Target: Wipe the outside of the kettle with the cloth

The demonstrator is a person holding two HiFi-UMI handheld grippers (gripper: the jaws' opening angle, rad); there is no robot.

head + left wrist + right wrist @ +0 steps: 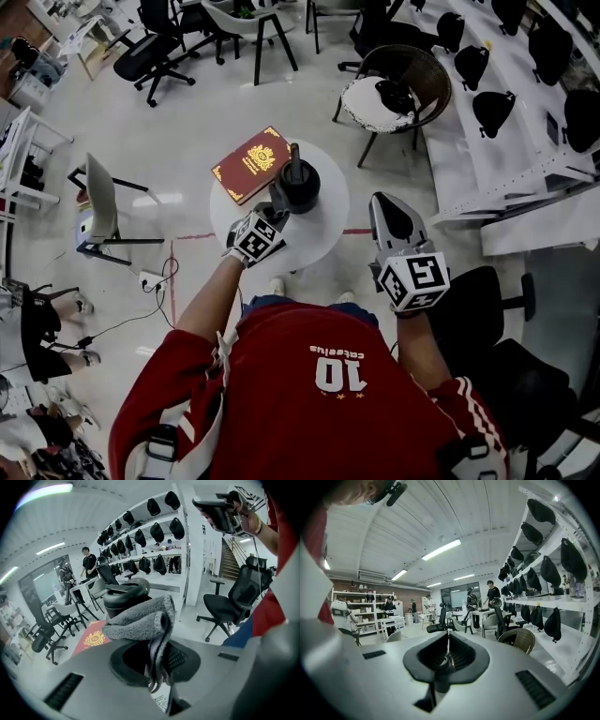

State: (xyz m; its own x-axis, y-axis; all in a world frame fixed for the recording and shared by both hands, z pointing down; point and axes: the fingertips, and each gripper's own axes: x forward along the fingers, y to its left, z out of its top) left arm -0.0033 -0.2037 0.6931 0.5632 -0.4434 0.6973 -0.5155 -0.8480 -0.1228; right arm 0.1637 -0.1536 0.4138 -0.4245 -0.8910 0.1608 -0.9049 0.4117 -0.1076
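A black kettle (pixel 300 180) stands on the small round white table (pixel 323 230); in the left gripper view the kettle (pixel 123 598) rises just behind the cloth. My left gripper (pixel 276 208) is shut on a folded grey cloth (pixel 143 618) right beside the kettle's near side; whether cloth and kettle touch is unclear. My right gripper (pixel 392 221) is held up off the table's right edge, jaws closed together with nothing between them (pixel 446 645), pointing out into the room.
A red book with a gold crest (pixel 251 165) lies on the table left of the kettle. A wicker chair (pixel 398 84) stands beyond, a black office chair (pixel 487 314) at my right, a white chair (pixel 98 202) at the left. Shelves with black bags (pixel 525 103) line the right.
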